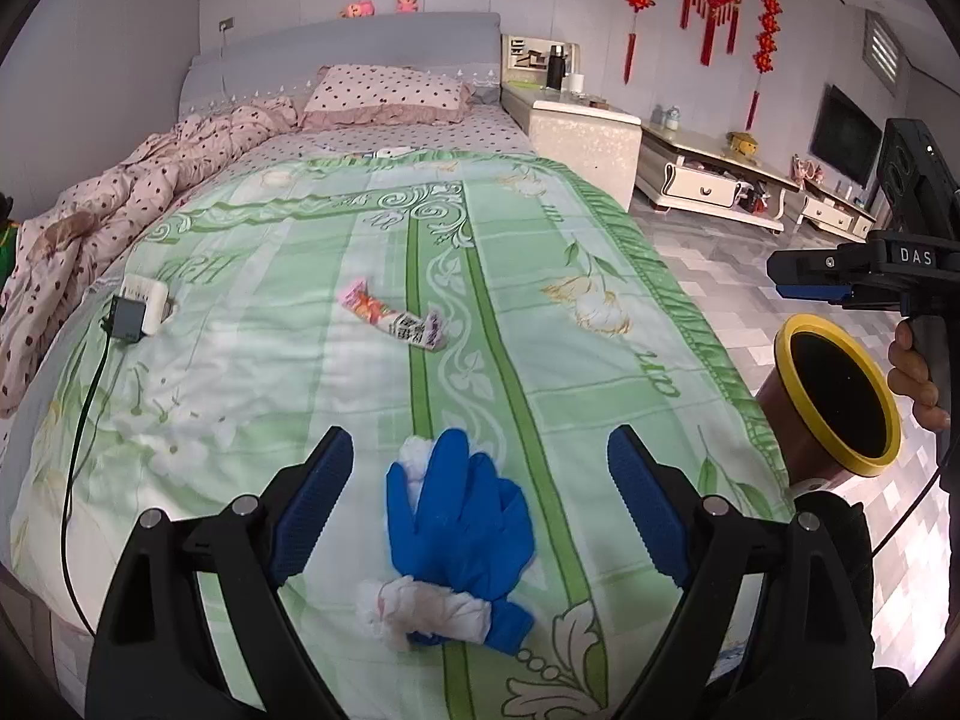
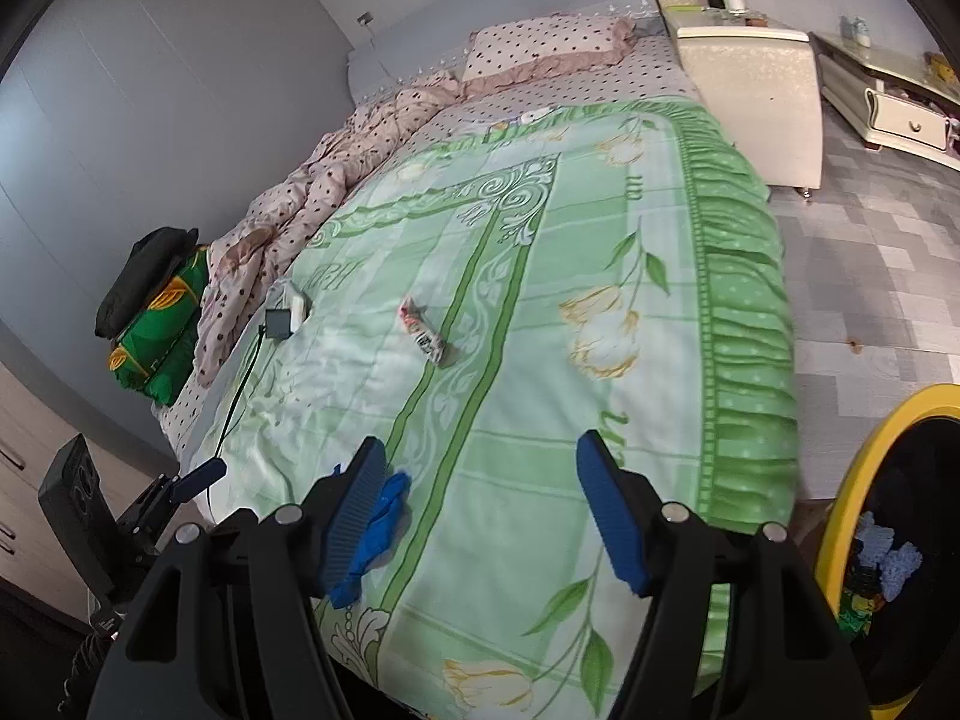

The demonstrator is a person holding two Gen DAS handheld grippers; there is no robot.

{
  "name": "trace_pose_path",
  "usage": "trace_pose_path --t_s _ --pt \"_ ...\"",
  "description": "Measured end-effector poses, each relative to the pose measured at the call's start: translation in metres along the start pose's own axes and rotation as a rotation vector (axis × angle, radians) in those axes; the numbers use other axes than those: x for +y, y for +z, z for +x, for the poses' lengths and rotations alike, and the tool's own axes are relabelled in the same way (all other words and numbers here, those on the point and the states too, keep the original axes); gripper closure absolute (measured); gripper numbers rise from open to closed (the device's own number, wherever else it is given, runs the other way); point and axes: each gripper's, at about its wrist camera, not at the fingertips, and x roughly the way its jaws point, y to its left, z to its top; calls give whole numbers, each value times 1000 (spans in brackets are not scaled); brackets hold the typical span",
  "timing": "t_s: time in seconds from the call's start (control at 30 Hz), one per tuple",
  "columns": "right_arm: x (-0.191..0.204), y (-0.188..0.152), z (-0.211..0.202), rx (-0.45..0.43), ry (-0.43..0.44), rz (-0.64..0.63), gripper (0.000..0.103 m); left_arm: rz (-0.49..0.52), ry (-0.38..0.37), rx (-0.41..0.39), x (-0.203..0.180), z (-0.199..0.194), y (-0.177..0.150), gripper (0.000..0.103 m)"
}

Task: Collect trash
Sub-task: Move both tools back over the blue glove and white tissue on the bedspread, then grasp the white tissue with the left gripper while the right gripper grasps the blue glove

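Note:
A blue rubber glove [image 1: 462, 516] with crumpled white tissue [image 1: 420, 603] lies on the green bedspread [image 1: 300, 372]. My left gripper [image 1: 480, 474] is open, its fingers on either side of the glove, just above it. A pink and white snack wrapper [image 1: 393, 324] lies further up the bed; it also shows in the right wrist view [image 2: 423, 333]. My right gripper [image 2: 480, 498] is open and empty above the bed's near edge; the glove [image 2: 378, 531] is partly hidden behind its left finger. A yellow-rimmed trash bin [image 1: 837, 396] stands by the bed, holding trash [image 2: 882, 570].
A white charger with a dark adapter [image 1: 141, 309] and a black cable [image 1: 81, 420] lie on the left of the bed. A pink spotted quilt [image 1: 120, 192] and a pillow [image 1: 384, 96] are at the far end. A bedside cabinet [image 1: 576, 132] and grey tiled floor [image 2: 888, 276] are on the right.

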Motion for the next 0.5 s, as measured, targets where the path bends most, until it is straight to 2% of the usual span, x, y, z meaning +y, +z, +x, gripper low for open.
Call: trace_pose_path --t_s 0.23,0.5 --pt "36 -15 57 117 64 -34 40 -55 8 52 27 14 -40 20" --pt "65 -34 112 237 101 -59 40 -140 -6 107 45 37 -66 20"
